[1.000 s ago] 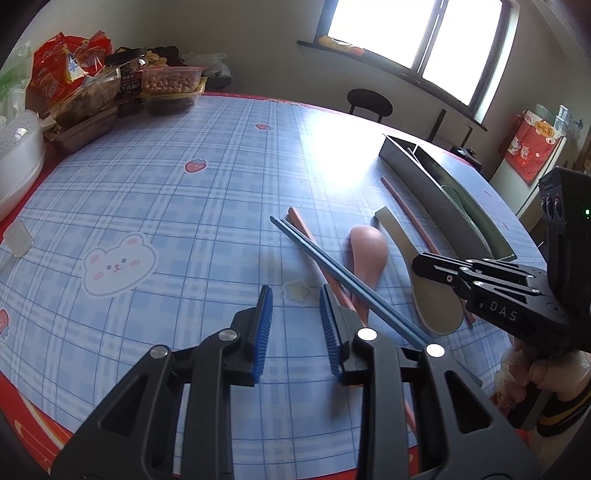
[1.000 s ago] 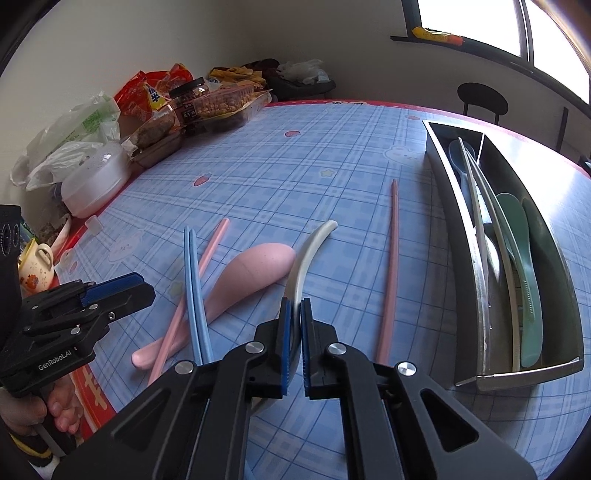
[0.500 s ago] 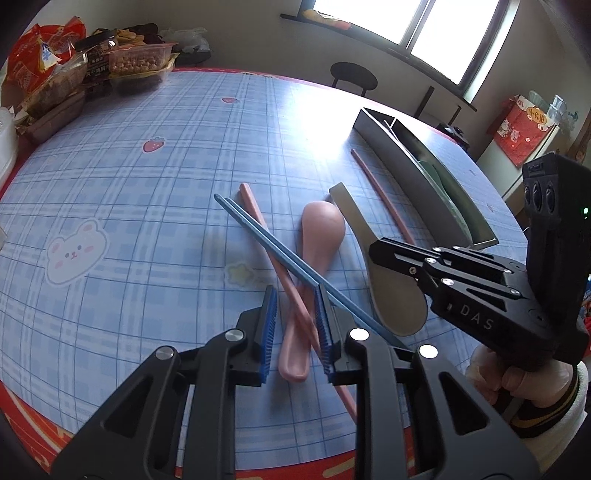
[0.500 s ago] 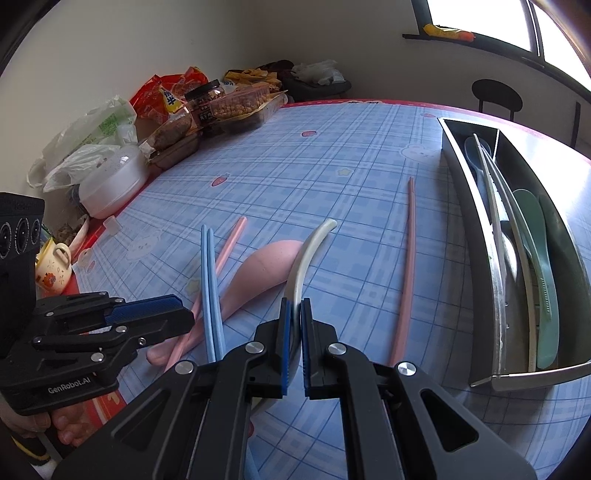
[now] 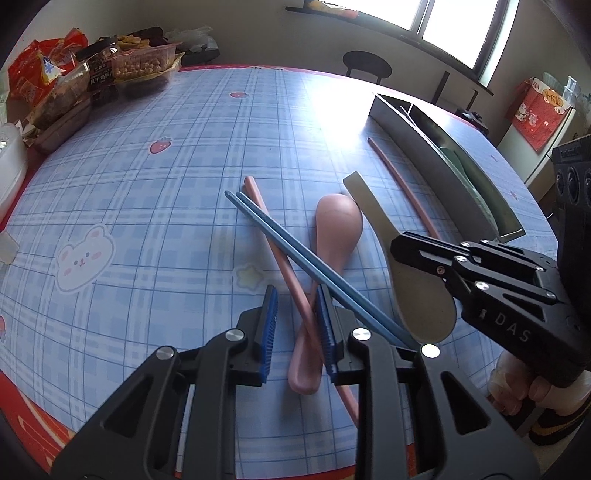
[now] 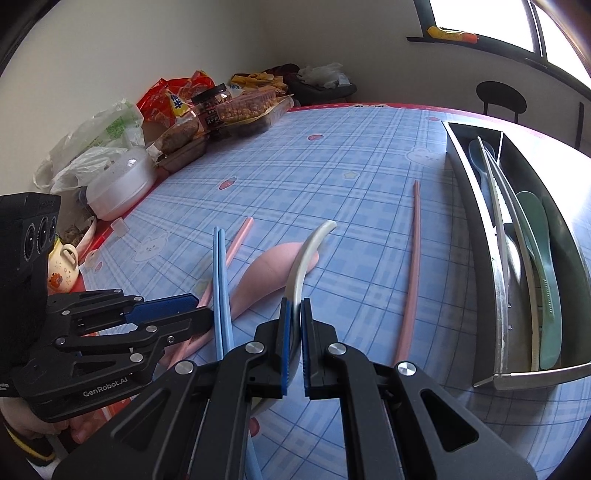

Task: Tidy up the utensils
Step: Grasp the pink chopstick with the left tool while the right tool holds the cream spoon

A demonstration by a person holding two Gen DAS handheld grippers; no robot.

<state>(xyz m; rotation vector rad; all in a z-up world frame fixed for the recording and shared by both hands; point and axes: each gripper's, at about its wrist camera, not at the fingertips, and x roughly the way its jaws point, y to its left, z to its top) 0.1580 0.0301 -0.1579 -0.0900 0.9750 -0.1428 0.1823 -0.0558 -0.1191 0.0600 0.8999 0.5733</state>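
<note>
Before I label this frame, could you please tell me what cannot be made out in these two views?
- Left wrist view: the metal tray's contents are mostly hidden by its near wall.
- Right wrist view: the beige spoon's bowl is hidden behind the right gripper.
- Left wrist view: the pink chopstick's near end is hidden under the left gripper.
- Right wrist view: snack labels at the table's far edge are too small.

Plain pale walls meet in a corner (image 6: 280, 48). A bright window (image 5: 436, 18) throws glare across the round table (image 5: 147, 192) with its blue checked cloth. A black stool (image 5: 366, 66) stands beyond it, near red hangings (image 5: 537, 110).
</note>
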